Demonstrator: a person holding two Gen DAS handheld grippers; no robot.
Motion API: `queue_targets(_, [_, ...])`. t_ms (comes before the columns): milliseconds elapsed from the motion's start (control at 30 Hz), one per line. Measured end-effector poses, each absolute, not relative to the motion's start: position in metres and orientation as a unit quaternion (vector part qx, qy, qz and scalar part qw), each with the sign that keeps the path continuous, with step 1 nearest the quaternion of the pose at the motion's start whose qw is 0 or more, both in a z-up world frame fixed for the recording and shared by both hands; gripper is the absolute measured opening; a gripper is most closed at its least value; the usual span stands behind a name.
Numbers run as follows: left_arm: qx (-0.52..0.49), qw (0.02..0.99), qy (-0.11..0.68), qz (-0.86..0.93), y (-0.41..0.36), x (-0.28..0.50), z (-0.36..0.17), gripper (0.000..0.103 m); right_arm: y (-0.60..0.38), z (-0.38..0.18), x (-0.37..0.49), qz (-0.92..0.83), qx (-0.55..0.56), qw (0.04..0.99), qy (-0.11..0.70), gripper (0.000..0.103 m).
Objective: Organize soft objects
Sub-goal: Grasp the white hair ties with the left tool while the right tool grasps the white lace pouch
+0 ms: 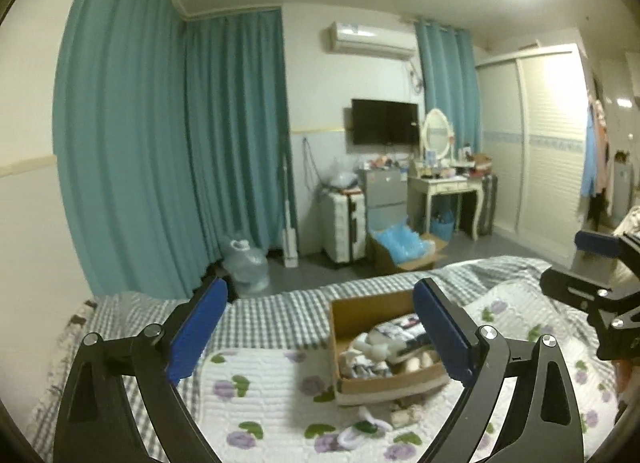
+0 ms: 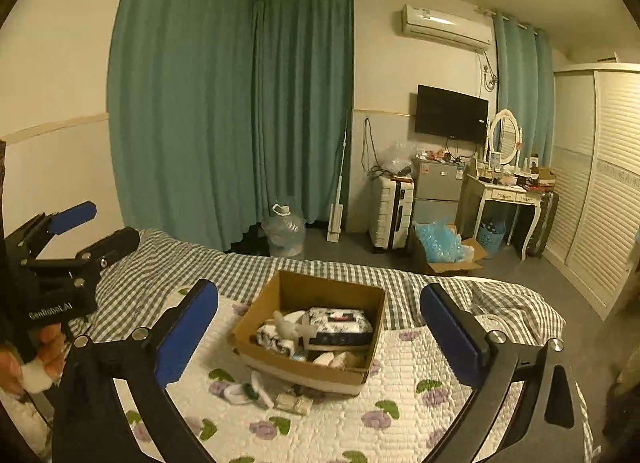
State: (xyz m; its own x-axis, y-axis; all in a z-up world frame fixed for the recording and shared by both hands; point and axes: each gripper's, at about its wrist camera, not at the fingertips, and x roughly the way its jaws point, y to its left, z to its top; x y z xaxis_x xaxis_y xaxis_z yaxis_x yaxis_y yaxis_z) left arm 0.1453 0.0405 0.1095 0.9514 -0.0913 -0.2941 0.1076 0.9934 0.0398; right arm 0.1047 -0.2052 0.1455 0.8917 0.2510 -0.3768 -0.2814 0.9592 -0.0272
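A brown cardboard box (image 2: 362, 377) sits on the flowered quilt (image 2: 404, 415), holding folded cloths, a patterned pouch (image 2: 340, 327) and several small soft items. In the left wrist view the box (image 1: 384, 387) lies ahead and to the right. A white and green soft piece (image 2: 244, 391) and a small beige bundle (image 2: 294, 403) lie on the quilt in front of the box. My left gripper (image 1: 320, 329) is open and empty, held above the bed. My right gripper (image 2: 320, 337) is open and empty, above the box's near side.
The checked sheet (image 2: 224, 267) covers the bed's far part. Beyond the bed stand a water jug (image 2: 286, 233), a white suitcase (image 2: 394, 213), a floor box of blue plastic (image 2: 444, 251), a dressing table (image 2: 508, 199) and a wardrobe (image 2: 600, 183). Teal curtains (image 2: 224, 111) hang behind.
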Motion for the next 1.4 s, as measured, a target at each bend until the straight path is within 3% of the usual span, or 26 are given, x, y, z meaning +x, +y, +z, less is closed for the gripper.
queue_targets(333, [0.019,0.978,0.203,-0.053,0.037,0.132,0.043,0.096,-0.206,0.081,0.087,0.138,-0.045,0.960,0.241,0.102])
queue_targets(833, [0.034,0.927,0.370,-0.046,0.008,0.211,-0.114,0.095,-0.195,-0.083,0.187,0.142,-0.044,0.914,0.377,0.102])
queue_targets(1167, [0.060,0.897,0.431,-0.074,-0.018,0.250,-0.181,0.094,-0.216,-0.124,0.223,0.132,-0.013,0.906,0.401,0.102])
queue_targets(1200, [0.057,0.895,0.435,-0.077,-0.018,0.253,-0.185,0.091,-0.218,-0.127,0.226,0.129,-0.007,0.905,0.404,0.102])
queue_targets(1267, [0.049,0.895,0.435,-0.086,-0.017,0.257,-0.186,0.065,-0.219,-0.132,0.231,0.125,0.000,0.903,0.410,0.102])
queue_targets(1400, [0.058,0.895,0.432,-0.097,-0.016,0.254,-0.185,0.039,-0.216,-0.137,0.236,0.119,0.000,0.903,0.414,0.102])
